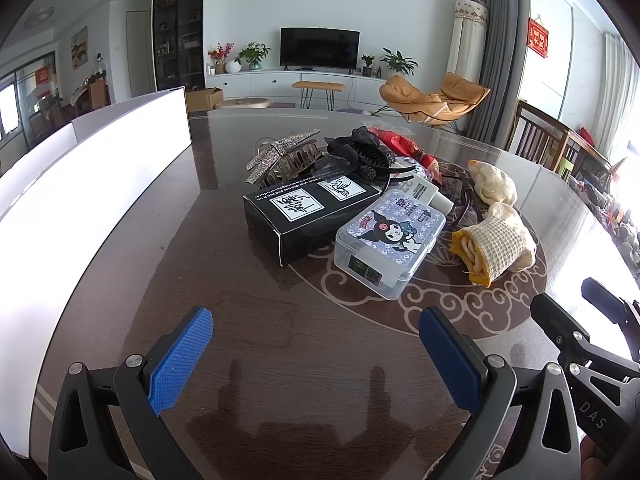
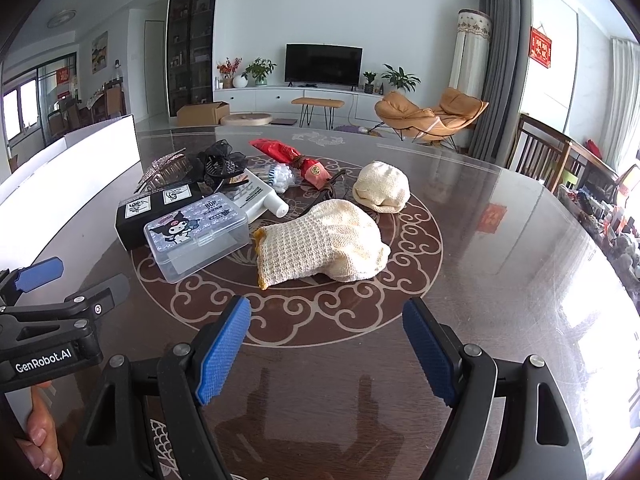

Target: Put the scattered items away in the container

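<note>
Dark glossy table (image 2: 480, 240), scattered items, white container (image 1: 100, 184).

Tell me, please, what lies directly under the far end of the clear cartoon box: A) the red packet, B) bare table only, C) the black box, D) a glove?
C: the clear box leans with its far end on the black box.

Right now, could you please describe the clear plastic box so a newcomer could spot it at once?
On the dark round table, find the pile of items at its patterned centre. The clear plastic box leans on the black carton, beside the knitted cream glove. Only it has a cartoon sticker on its lid.
</note>
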Tool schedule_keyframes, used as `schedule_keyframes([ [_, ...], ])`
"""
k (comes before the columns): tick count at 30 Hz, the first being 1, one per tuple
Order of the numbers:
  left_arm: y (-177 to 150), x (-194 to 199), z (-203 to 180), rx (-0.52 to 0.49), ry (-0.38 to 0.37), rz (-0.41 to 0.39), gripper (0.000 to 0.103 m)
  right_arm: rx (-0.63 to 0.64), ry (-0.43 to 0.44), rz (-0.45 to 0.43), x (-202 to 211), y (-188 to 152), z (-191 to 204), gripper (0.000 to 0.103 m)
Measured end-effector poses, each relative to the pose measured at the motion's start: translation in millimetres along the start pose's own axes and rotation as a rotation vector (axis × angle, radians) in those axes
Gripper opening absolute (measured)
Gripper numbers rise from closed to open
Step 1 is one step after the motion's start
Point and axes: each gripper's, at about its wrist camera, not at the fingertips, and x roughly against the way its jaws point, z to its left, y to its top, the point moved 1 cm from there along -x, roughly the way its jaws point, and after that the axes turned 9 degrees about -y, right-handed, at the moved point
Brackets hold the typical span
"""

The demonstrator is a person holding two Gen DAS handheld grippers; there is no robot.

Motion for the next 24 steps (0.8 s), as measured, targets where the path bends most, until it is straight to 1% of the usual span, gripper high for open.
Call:
schedule_keyframes([
  [24,0.1,-0.4,-1.7,-0.002,-0.001,-0.001,0.103,0.013,-0.005,0.006,-2.3,0.5,2.6,0.080],
])
